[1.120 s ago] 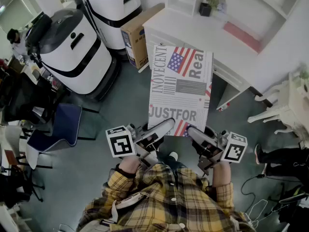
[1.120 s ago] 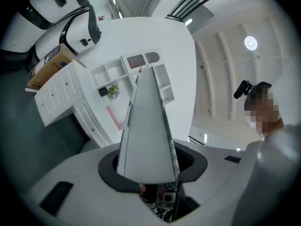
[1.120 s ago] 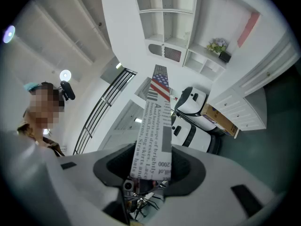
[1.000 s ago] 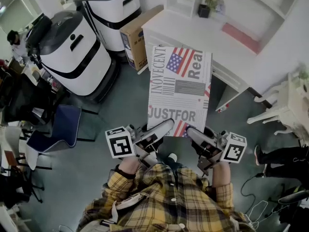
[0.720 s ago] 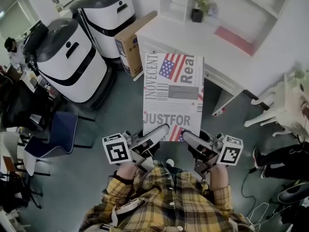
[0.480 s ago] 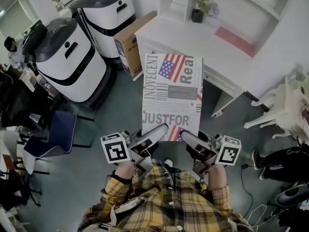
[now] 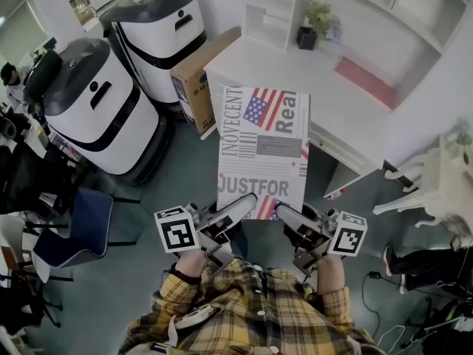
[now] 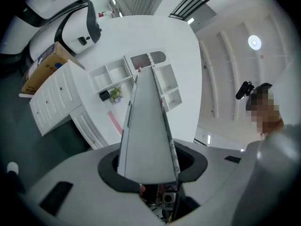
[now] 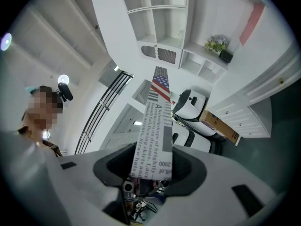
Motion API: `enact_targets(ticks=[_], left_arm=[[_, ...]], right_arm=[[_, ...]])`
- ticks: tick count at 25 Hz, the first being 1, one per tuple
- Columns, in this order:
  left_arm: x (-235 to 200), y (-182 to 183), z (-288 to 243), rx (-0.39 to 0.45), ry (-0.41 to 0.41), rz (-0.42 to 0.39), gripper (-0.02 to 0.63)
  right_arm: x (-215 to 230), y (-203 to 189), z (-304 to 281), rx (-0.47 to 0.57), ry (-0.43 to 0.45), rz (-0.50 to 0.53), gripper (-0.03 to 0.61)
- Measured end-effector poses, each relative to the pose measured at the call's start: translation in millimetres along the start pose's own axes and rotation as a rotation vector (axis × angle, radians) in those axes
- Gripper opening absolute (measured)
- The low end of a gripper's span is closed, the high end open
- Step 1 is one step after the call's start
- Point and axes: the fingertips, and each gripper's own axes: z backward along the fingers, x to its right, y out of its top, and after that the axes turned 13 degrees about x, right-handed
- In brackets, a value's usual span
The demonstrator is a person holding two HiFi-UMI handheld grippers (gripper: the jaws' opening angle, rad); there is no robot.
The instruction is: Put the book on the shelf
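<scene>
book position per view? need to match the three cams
Head view: book at centre, printed cover facing the camera.
Left gripper view: book at centre, plain pale face rising from the jaws.
Right gripper view: book at centre, narrow printed strip rising from the jaws.
Shared landmark: potted plant.

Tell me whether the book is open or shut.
Shut: the book shows one flat printed cover, and the left gripper and right gripper clamp its near edge as one slab.

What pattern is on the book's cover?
Newspaper print with an American flag on the book; head view shows it best.
</scene>
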Motion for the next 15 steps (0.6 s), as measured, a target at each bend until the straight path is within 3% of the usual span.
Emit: enact_targets(ticks=[7,15], left_arm=[[12.3,-19.1,9.2,-0.021,0.041,0.066,0.179],[-14.1,31.5,-13.4,0.014,0.045,0.011,0.179]], right_arm=[[-13.6,-8.8,20.8,-0.003,-0.063,-0.047,0.195],[13.4,15.1,-32.6,-0.021,-0.005,-0.038,0.196]])
